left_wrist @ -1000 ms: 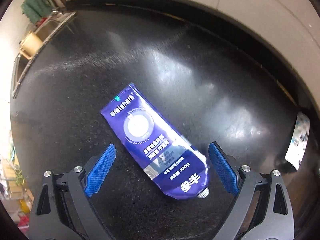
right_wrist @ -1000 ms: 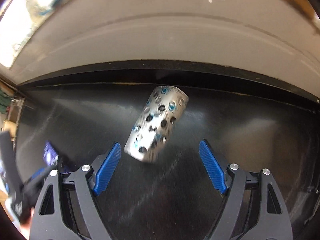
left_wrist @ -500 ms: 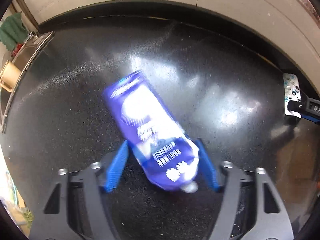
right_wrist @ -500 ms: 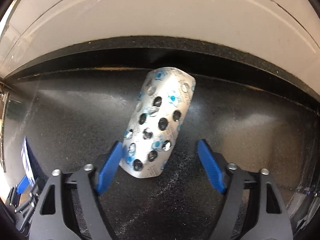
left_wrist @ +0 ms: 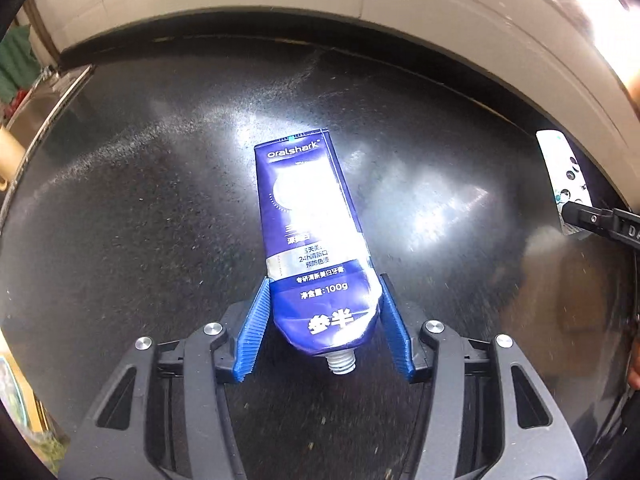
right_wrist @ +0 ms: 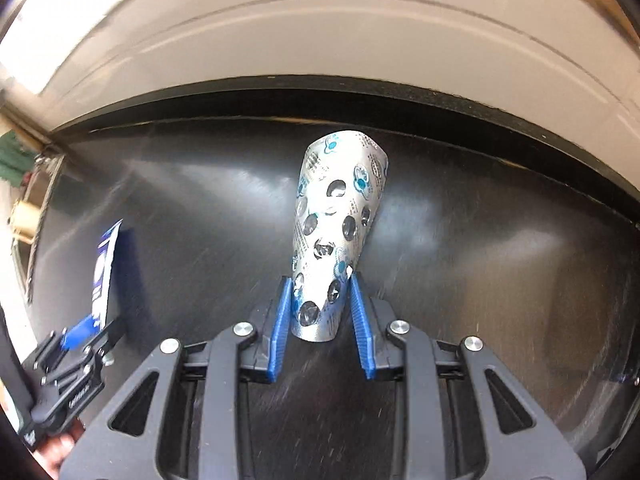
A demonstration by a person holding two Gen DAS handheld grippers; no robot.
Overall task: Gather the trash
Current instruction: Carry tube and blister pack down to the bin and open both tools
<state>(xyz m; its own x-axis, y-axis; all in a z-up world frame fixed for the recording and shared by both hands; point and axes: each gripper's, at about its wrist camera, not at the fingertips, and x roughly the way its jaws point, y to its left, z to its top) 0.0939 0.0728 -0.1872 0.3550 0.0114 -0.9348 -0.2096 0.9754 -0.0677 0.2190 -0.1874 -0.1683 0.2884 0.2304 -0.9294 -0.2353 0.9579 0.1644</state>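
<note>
My left tool (left_wrist: 325, 312) gripped the lower end of the blue toothpaste tube (left_wrist: 314, 240), capless nozzle toward the camera; glare washed out its mid label. My right tool (right_wrist: 322, 308) pinched the empty blister pack (right_wrist: 336, 232), bent between both pads. Both were over the black surface (left_wrist: 160, 208). Motion blur hid whether either was lifted.

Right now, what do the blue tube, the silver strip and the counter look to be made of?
Toothpaste tube: soft glossy laminate or plastic, creased near the threaded neck. Blister strip: thin silvery foil, printed, its pockets punched open, bowed between the right tongs. Counter: black speckled, polished, probably stone, mirroring the light.
</note>
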